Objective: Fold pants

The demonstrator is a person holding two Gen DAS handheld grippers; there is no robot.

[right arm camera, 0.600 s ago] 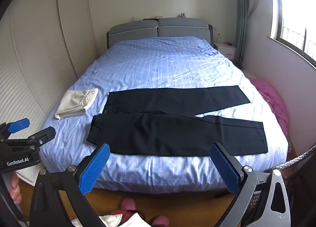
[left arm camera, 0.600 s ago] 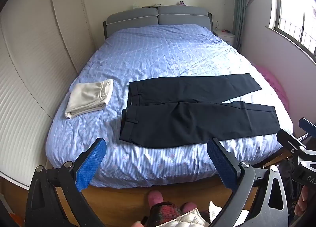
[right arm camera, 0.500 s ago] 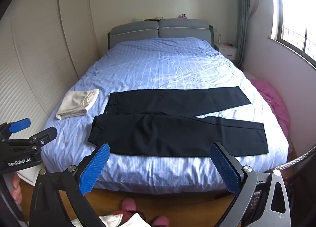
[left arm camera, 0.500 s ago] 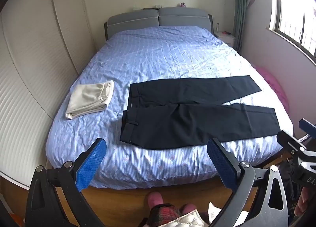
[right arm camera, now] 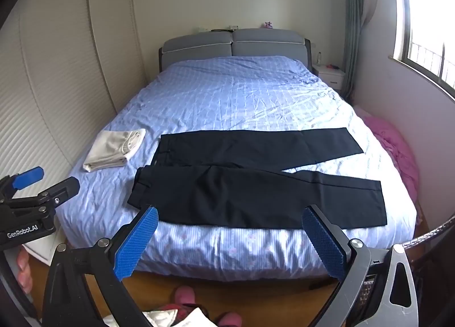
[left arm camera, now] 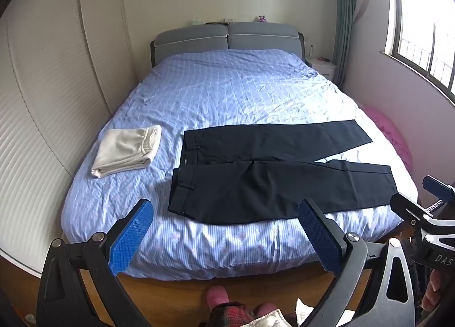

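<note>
Bed; flat pants

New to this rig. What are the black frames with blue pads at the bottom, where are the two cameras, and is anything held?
There is no robot arm: a person holds a hand-held two-finger gripper in each hand, each with a fisheye camera looking forward along its fingers. One picture is the left wrist view, the other the right wrist view. The blue pads are the jaws. The left gripper and the right gripper both stand wide open with nothing between the jaws, short of the bed. Each gripper also shows at the edge of the other's view. On the blue sheet lie the dark pants, spread flat and unfolded with waist to the left, and a folded cream garment beside them. Nothing is held.
</note>
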